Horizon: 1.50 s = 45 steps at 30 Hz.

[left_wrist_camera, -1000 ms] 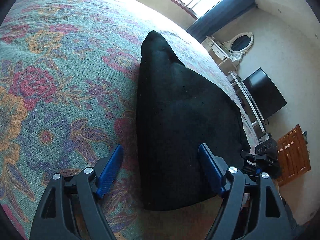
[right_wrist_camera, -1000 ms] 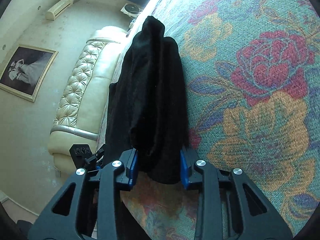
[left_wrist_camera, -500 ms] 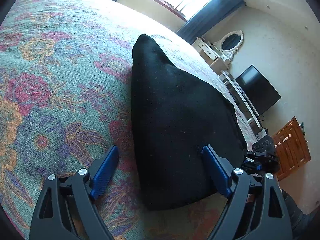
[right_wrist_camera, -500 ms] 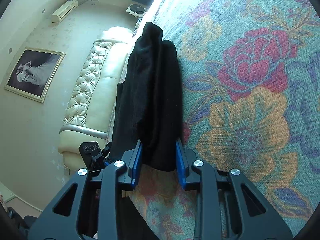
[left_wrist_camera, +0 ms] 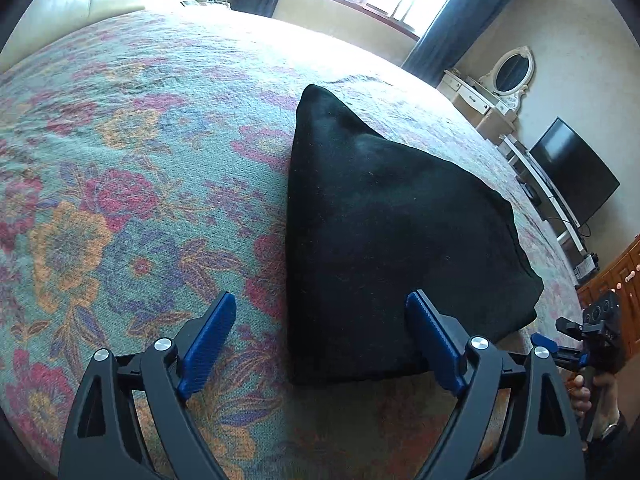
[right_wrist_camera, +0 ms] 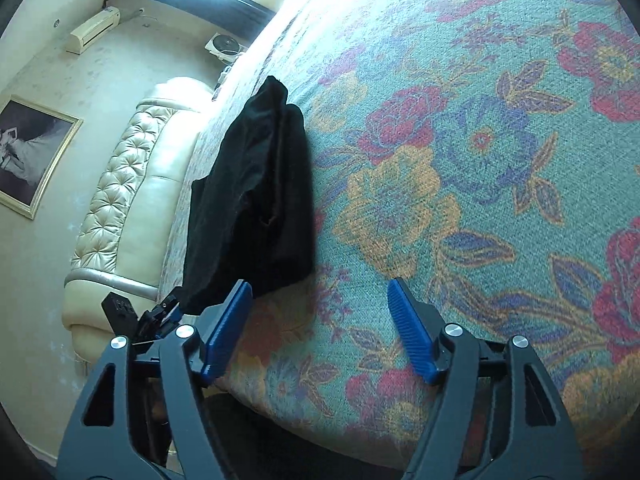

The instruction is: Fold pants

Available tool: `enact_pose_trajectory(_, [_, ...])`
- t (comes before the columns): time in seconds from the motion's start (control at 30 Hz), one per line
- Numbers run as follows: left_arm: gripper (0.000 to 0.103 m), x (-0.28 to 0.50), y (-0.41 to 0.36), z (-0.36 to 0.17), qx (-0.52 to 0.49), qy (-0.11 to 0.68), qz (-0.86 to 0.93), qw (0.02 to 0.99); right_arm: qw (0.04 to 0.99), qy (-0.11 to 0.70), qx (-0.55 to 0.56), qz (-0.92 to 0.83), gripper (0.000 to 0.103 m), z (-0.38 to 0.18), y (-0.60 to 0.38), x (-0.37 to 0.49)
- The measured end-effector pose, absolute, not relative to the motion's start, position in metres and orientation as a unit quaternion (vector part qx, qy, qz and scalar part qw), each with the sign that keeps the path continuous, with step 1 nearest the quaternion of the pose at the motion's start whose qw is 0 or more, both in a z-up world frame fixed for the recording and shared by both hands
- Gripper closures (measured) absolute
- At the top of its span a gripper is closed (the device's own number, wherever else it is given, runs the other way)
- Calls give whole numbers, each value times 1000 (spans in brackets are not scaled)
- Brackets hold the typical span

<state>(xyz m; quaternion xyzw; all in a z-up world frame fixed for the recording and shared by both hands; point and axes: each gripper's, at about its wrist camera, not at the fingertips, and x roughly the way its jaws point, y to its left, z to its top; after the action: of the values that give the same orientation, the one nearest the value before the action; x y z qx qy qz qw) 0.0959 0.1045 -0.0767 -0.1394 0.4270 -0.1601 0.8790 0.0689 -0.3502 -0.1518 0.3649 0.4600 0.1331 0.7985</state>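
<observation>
Right wrist: right gripper [right_wrist_camera: 320, 304] jaws just spread, nothing between them; folded black pants [right_wrist_camera: 256, 200] lie near the floral bedspread [right_wrist_camera: 480, 160] edge. Left gripper [left_wrist_camera: 320, 320] gapes wide, bedspread clear leftward.

My right gripper [right_wrist_camera: 320, 300] has just sprung its jaws apart — nothing between them; my left gripper [left_wrist_camera: 320, 316] hangs wide too, tilted downward.

Folded pants [left_wrist_camera: 392, 240] on bedspread [left_wrist_camera: 120, 200], near bed's edge; headboard [right_wrist_camera: 120, 200] beyond.
</observation>
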Motion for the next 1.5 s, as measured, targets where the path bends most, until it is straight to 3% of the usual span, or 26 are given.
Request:
enact_pose_trajectory(0.3, [17, 39, 76, -39, -38, 388, -79, 918, 881, 453, 132, 40, 19, -116, -265, 43])
enact_pose_trajectory(0.53, [17, -1, 56, -17, -21, 353, -92, 931, 900, 428, 66, 44, 16, -98, -217, 28])
enact_pose_trajectory(1.23, [17, -23, 42, -6, 2, 350, -46, 935, 901, 422, 63, 75, 14, -86, -192, 15])
enact_pose_trajectory(1.5, [17, -26, 51, 3, -36, 325, -88, 941, 900, 424, 60, 81, 14, -87, -188, 13])
